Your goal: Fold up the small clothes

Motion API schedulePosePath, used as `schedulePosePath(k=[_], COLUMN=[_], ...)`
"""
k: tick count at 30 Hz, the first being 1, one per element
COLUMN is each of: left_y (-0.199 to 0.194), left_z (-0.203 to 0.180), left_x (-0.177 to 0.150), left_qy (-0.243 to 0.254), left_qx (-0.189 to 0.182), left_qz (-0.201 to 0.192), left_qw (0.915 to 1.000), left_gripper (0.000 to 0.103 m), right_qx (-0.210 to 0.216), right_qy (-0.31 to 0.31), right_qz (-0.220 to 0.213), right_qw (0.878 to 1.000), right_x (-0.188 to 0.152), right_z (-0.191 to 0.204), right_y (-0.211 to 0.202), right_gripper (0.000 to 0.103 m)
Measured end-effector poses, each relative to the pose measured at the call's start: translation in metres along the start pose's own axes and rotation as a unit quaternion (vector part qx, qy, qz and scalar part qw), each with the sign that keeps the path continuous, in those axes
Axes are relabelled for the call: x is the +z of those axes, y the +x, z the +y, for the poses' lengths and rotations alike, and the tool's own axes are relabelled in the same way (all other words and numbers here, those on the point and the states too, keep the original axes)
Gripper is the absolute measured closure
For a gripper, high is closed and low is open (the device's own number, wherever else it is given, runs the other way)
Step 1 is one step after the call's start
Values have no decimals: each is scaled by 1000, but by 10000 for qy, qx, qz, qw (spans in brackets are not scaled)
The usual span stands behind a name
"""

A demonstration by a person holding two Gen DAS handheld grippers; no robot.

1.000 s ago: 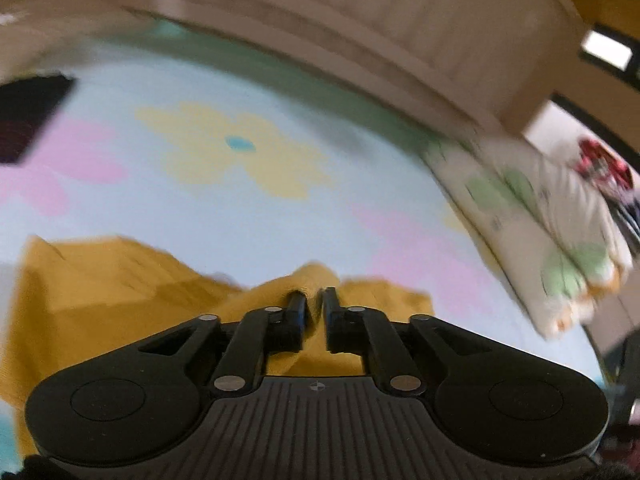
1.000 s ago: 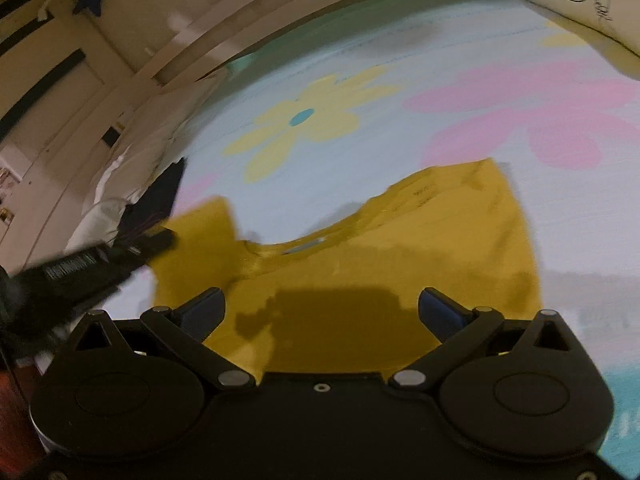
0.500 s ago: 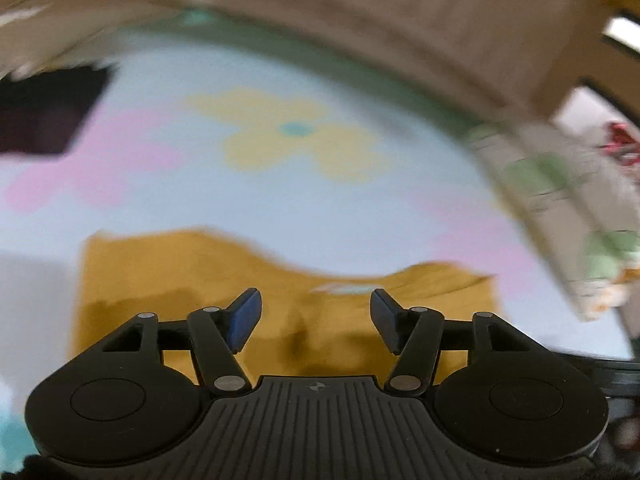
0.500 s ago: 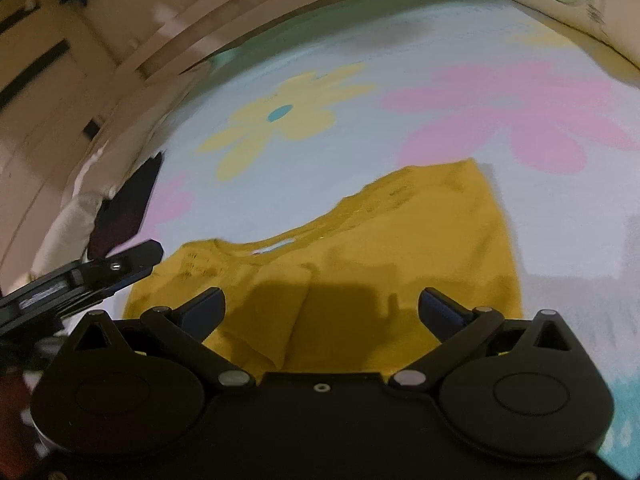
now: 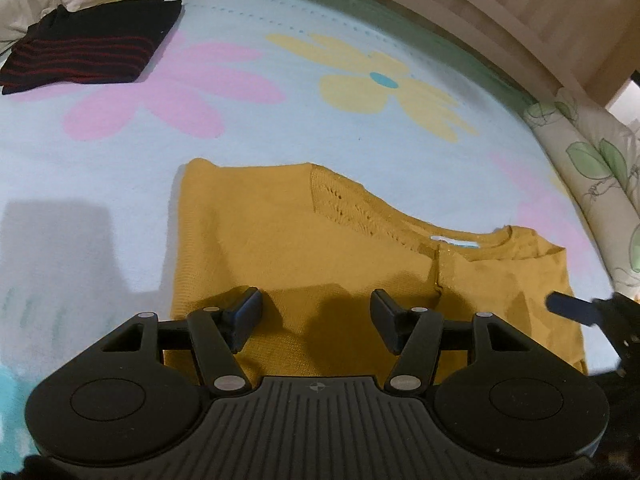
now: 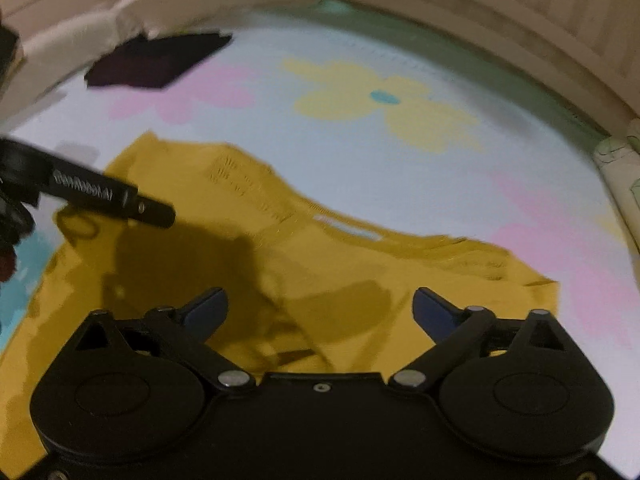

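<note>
A mustard-yellow knit top [image 5: 304, 248] lies flat on the flowered bedsheet [image 5: 360, 148], one side folded in over its body and the neckline [image 5: 472, 240] to the right. My left gripper [image 5: 316, 312] hovers over the top's near part, open, nothing between its fingers. In the right wrist view the same top [image 6: 352, 272] shows blurred. My right gripper [image 6: 320, 308] stands wide above it, its jaws closing with no cloth pinched between them. Each gripper's finger shows in the other's view: the right finger [image 5: 572, 309] over the top's right edge, the left finger [image 6: 104, 200] over its left part.
A folded black garment with red stripes [image 5: 92, 56] lies at the far left of the sheet, dark and blurred in the right wrist view [image 6: 156, 60]. A leaf-print pillow [image 5: 592, 184] lines the right side. A wooden bed frame [image 5: 520, 12] runs along the back.
My left gripper, shut on a raised yellow fold a second ago, has opened and let it go; the fabric now lies flat. The right gripper has swung and rolled toward the top's right side.
</note>
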State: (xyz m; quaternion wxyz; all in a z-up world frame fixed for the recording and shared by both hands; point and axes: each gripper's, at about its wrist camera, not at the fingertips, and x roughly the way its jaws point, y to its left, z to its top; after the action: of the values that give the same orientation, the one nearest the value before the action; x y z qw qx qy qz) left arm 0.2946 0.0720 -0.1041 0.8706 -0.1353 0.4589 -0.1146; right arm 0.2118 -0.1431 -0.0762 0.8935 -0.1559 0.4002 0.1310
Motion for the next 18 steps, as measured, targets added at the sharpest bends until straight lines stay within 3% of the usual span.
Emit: schedulePosePath(k=[2, 5, 9, 12, 14, 18], left_y=[-4, -3, -1, 0, -1, -1], left_z=[4, 5, 6, 4, 4, 6], left_x=[-1, -1, 1, 1, 0, 1], left_qy=[32, -16, -100, -98, -70, -77], left_qx=[-19, -79, -93, -48, -40, -61], left_qz=[5, 9, 12, 8, 5, 6], left_qw=[10000, 10000, 9999, 9999, 10000, 10000], left_gripper=[45, 45, 45, 45, 45, 45], right_qx=[-245, -680, -1060, -1289, -1248, -554], right_qy=[19, 671, 1945, 2462, 2752, 3479], right_qz=[106, 321, 589, 600, 459, 58], right_qw=[9996, 9949, 9734, 9587, 9522, 9359], right_x=[0, -4, -25, -38, -43, -50], right_z=[-1, -37, -115, -153, -171, -202], right_y=[11, 21, 14, 3, -6, -21], right_gripper=[23, 24, 24, 30, 30, 30])
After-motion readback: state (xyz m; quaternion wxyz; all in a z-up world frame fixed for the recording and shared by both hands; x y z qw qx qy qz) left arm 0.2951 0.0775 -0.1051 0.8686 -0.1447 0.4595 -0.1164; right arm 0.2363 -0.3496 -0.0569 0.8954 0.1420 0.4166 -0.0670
